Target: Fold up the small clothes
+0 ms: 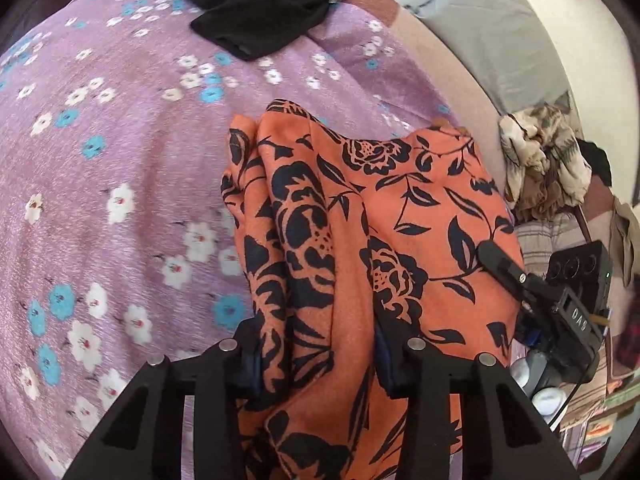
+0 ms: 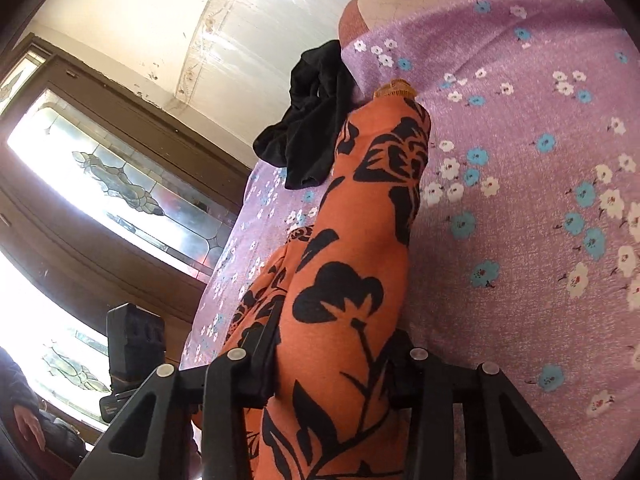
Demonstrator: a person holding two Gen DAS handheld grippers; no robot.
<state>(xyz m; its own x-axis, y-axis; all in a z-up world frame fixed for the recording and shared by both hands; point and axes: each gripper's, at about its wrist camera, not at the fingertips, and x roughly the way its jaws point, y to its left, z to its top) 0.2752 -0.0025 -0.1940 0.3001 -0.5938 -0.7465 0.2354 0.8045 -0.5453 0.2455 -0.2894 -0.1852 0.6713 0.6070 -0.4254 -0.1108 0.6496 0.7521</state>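
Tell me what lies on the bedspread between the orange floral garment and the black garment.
Nothing: in the left wrist view only bare purple flowered bedspread shows between the orange floral garment and the black garment.

The right gripper [image 2: 332, 364] was closed on an orange cloth with black flowers [image 2: 360, 248], which rose in a bunched fold from between its fingers. Behind it lay a purple bedspread with small flowers [image 2: 520, 160], and a black garment [image 2: 312, 128] sat crumpled at the bedspread's far edge. The other gripper [image 2: 134, 344] showed at the lower left, before a window with patterned glass [image 2: 120, 184].
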